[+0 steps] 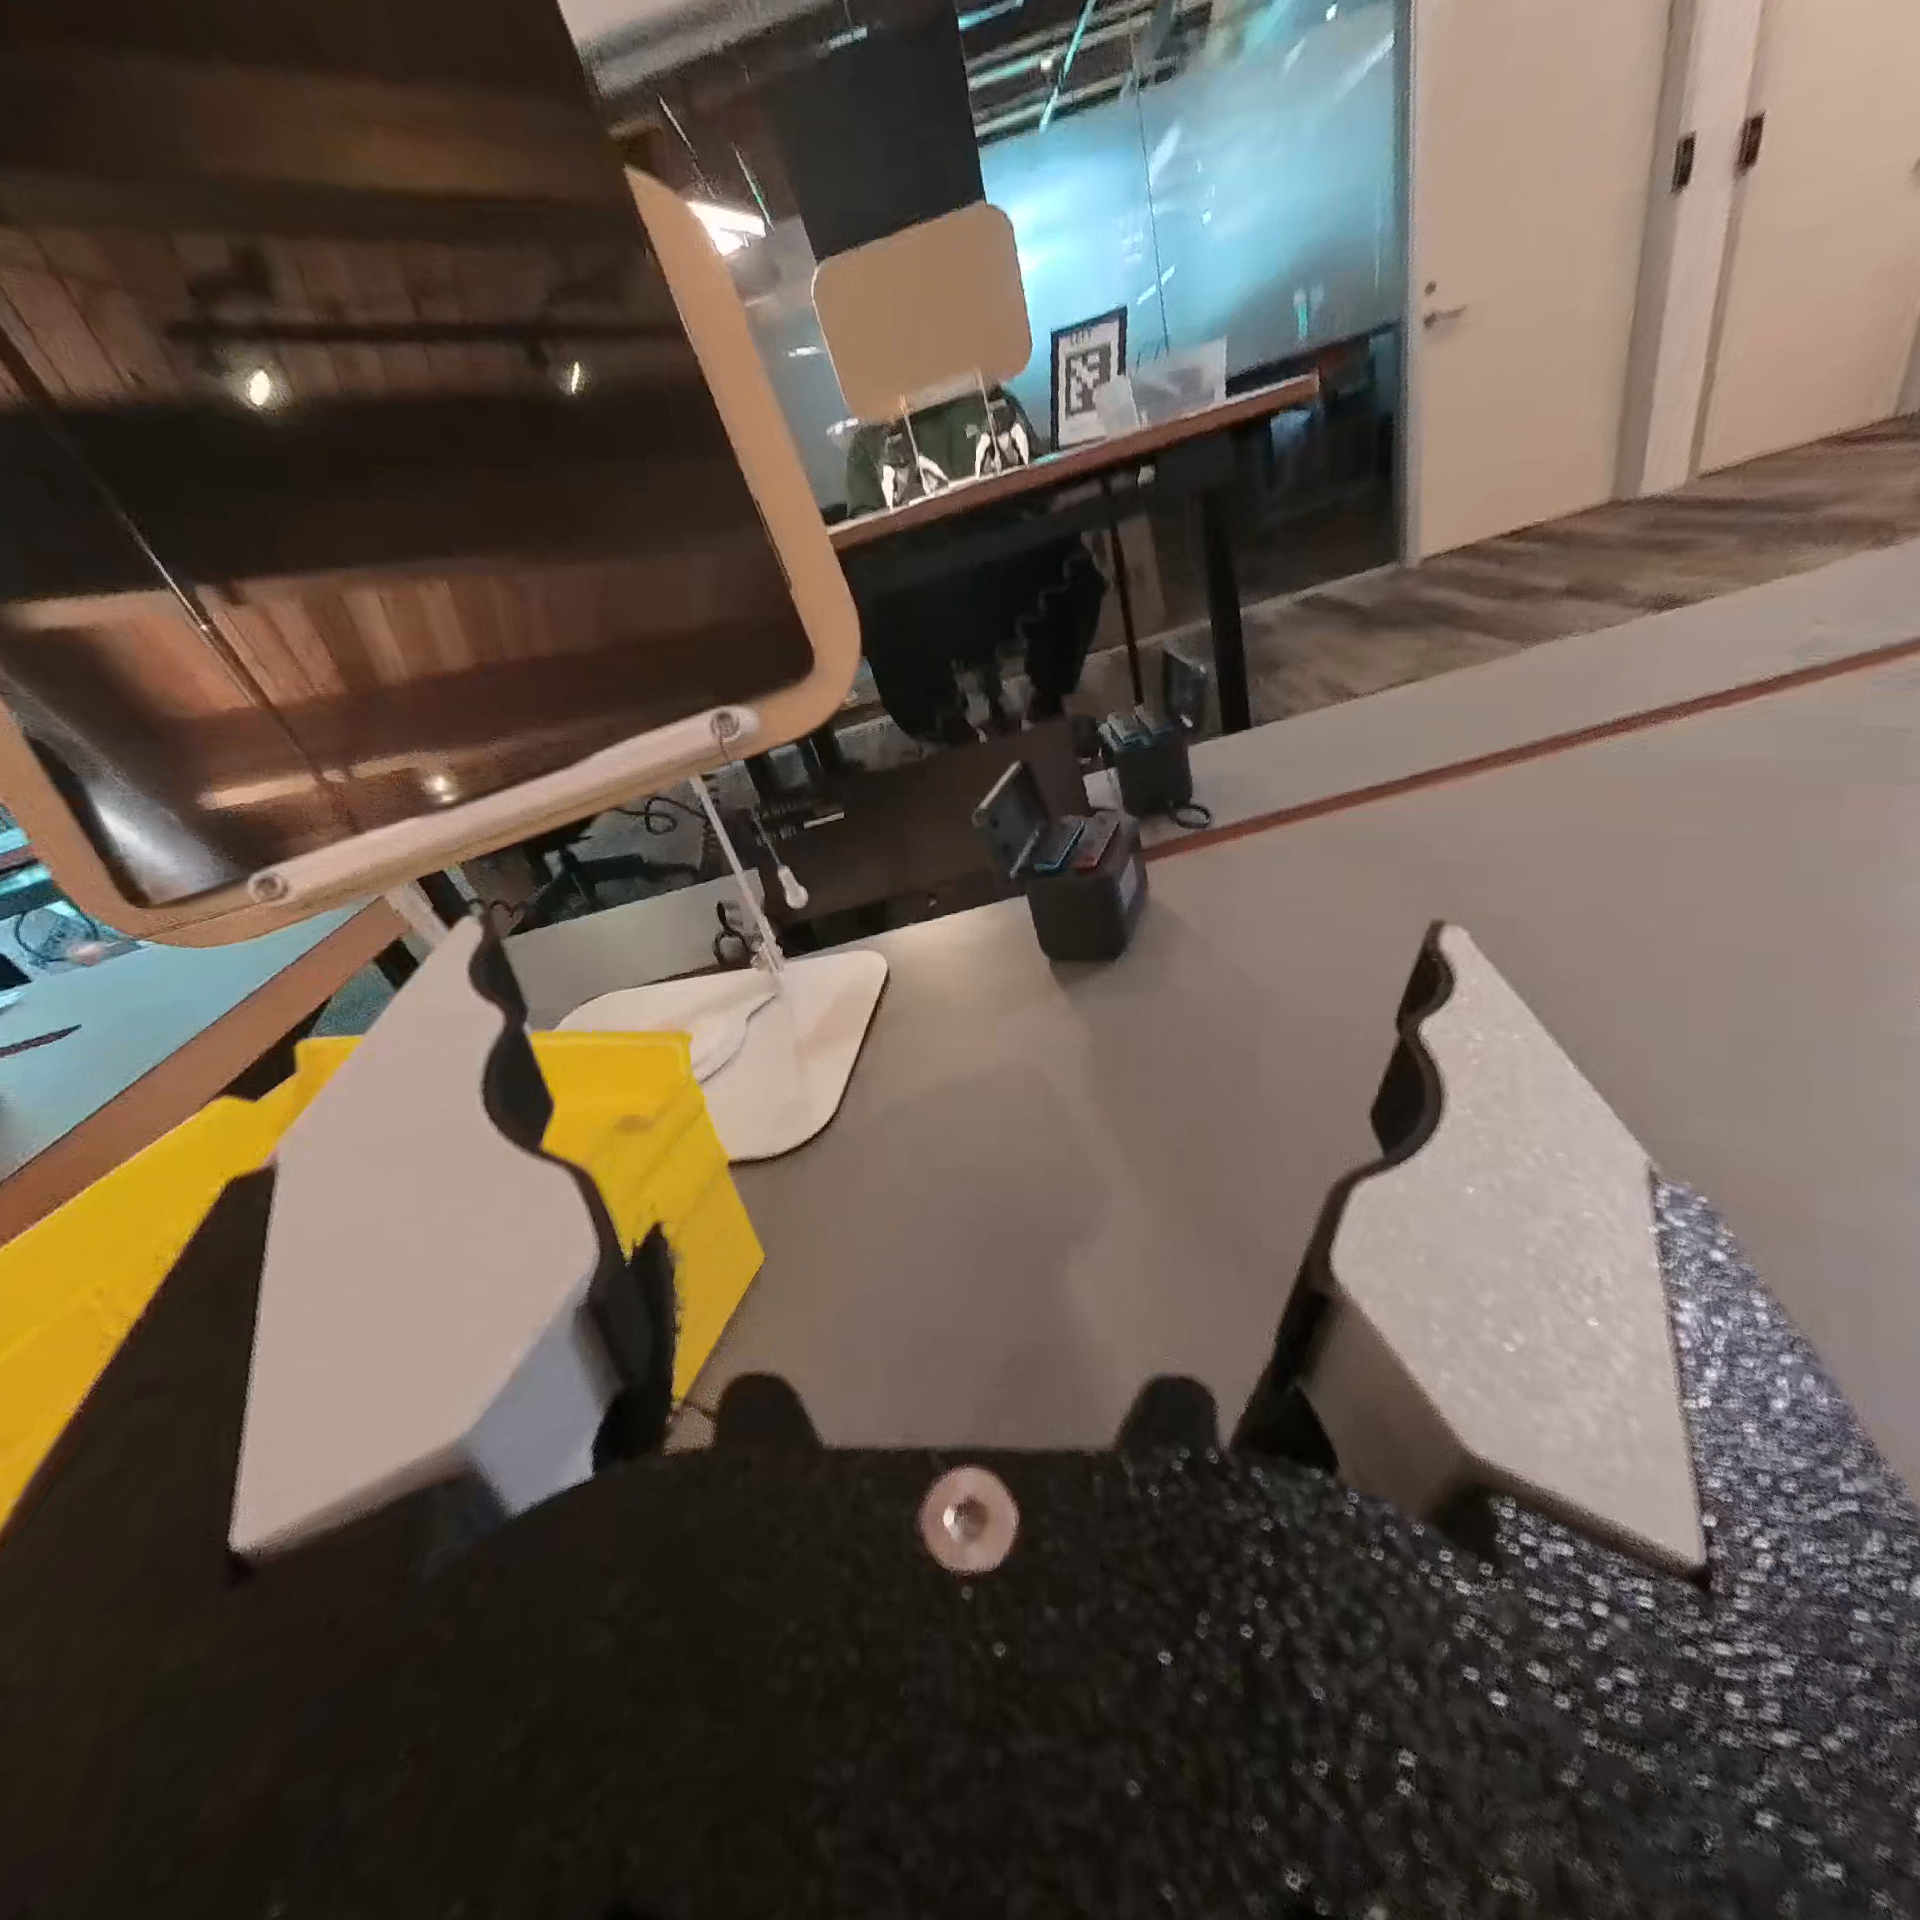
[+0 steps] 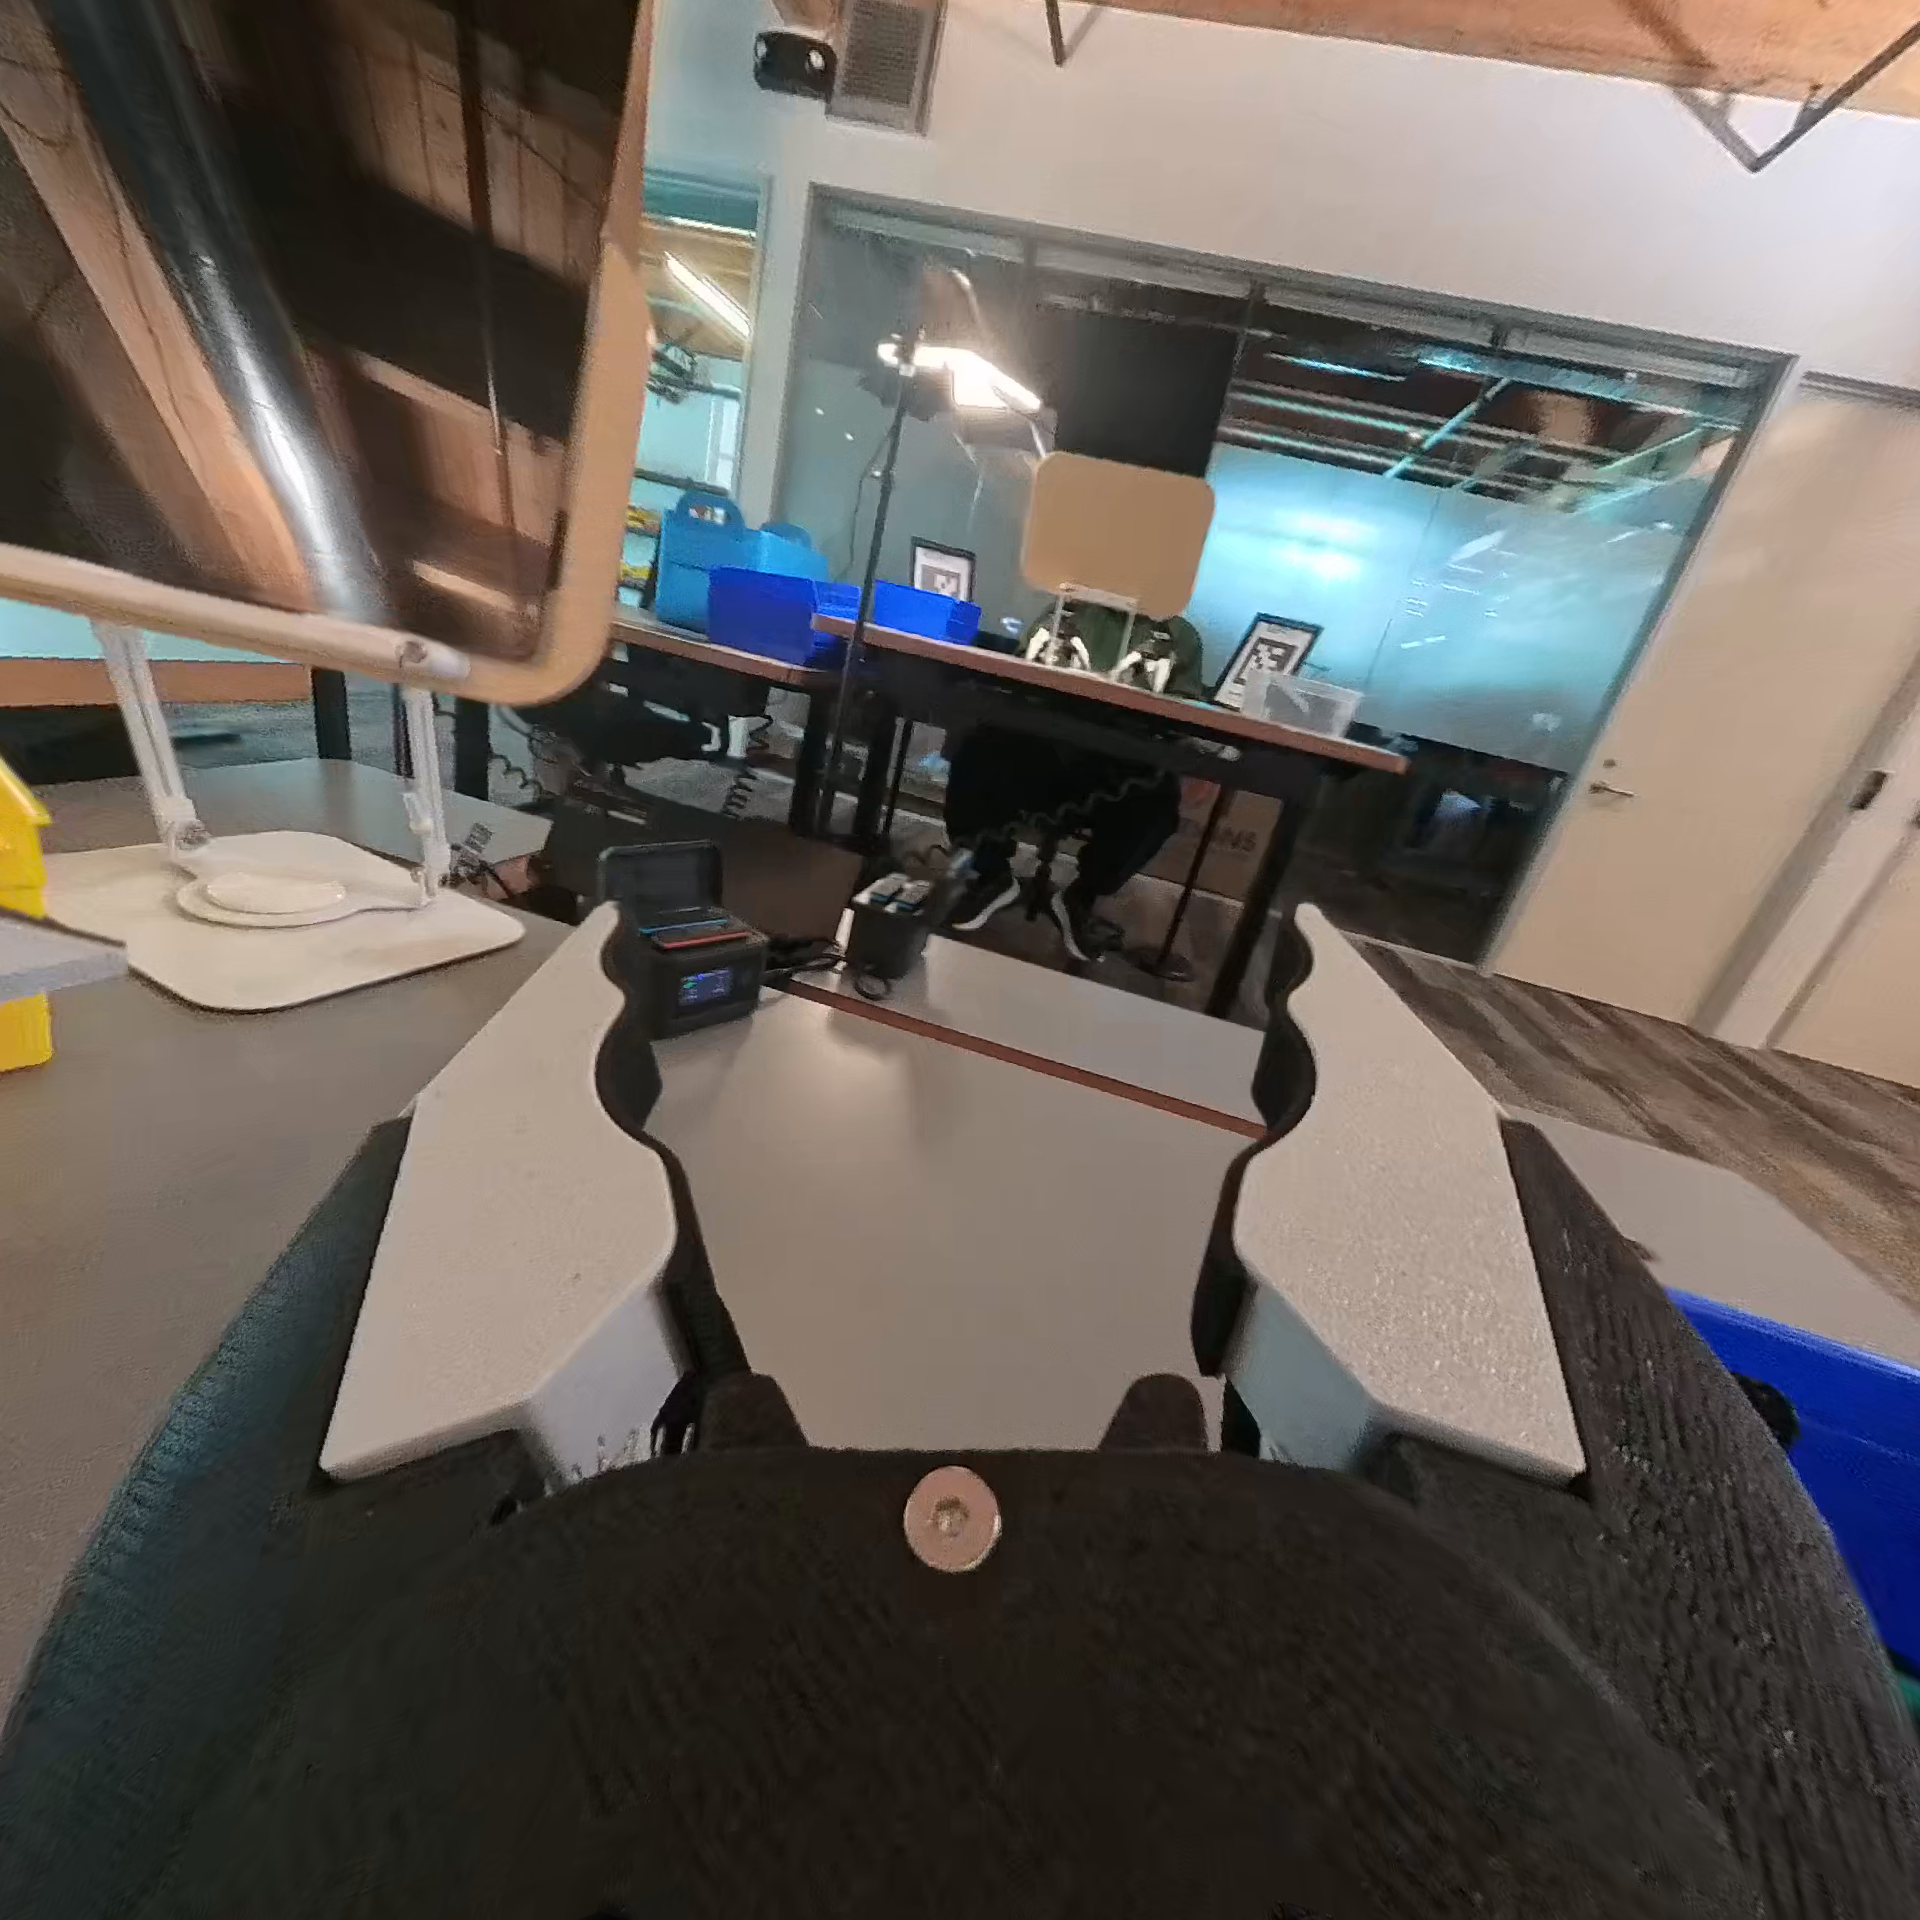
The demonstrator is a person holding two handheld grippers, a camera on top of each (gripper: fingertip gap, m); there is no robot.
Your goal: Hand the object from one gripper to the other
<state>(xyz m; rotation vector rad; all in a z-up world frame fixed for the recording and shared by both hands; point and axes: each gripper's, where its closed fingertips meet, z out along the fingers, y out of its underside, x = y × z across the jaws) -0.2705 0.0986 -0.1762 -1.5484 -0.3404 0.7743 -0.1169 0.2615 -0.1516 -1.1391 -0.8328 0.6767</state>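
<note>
Both the left hand-held gripper (image 1: 961,1049) and right hand-held gripper (image 2: 951,1023) hover released and empty over the grey counter (image 1: 1455,935). No object to hand over shows (perhaps inside the yellow plastic bin (image 1: 104,1247) at the counter's left edge); groping blindly could knock the bin.

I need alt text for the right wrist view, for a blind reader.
The right tool is open and empty above a grey table. Ahead stand a small black charger box and a tablet on a white stand; beyond, a person sits at a desk.
</note>
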